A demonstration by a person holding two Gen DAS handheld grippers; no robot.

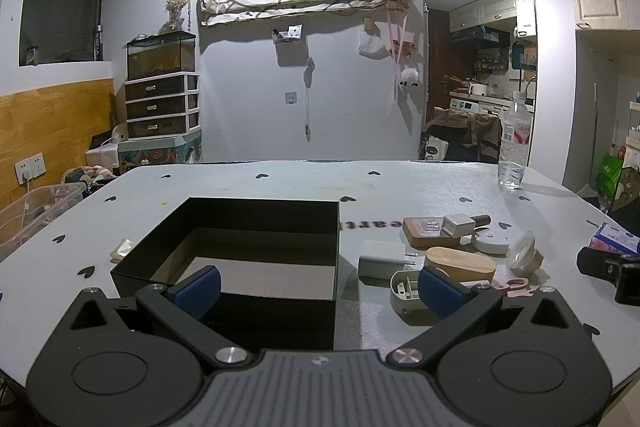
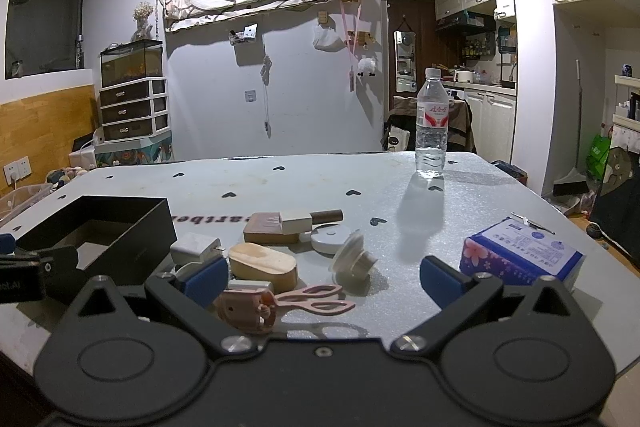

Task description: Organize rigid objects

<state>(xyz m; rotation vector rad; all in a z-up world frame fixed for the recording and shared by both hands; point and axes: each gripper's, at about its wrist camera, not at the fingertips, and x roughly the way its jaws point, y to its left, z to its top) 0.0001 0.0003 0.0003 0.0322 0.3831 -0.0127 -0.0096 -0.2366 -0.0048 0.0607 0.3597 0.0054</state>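
Black and open-topped, the box [image 1: 240, 251] sits on the grey table [image 1: 400, 183] just ahead of the left tool [image 1: 318, 289], whose blue-padded fingers [image 1: 200, 291] are spread wide with nothing between them. Nothing lies inside the box as far as its floor shows.

At about 2 o'clock from the left tool, just beside the box, lies the loose cluster: a white charger [image 1: 380, 259], an oval wooden block [image 1: 460, 263], a flat wooden piece [image 1: 424, 233] with a small white box [image 1: 458, 224] on top, a white round disc [image 1: 490, 242] and a clear cup [image 1: 524, 255] lying on its side.

The right tool [image 2: 324, 281] hangs over that same cluster, also spread wide and gripping nothing. Between its fingers, toward 11 o'clock, lie pink scissors [image 2: 316, 299] with the handles pointing right, touching a pink piece (I cannot tell what it is) [image 2: 244, 311]. The tipped cup [image 2: 354, 263] is at 12 o'clock, the oval block [image 2: 262, 265] just left of it.

A tissue pack [image 2: 520, 255] rests at 2 o'clock, well apart from the cluster. A water bottle [image 2: 431, 125] stands upright near the table's far edge.
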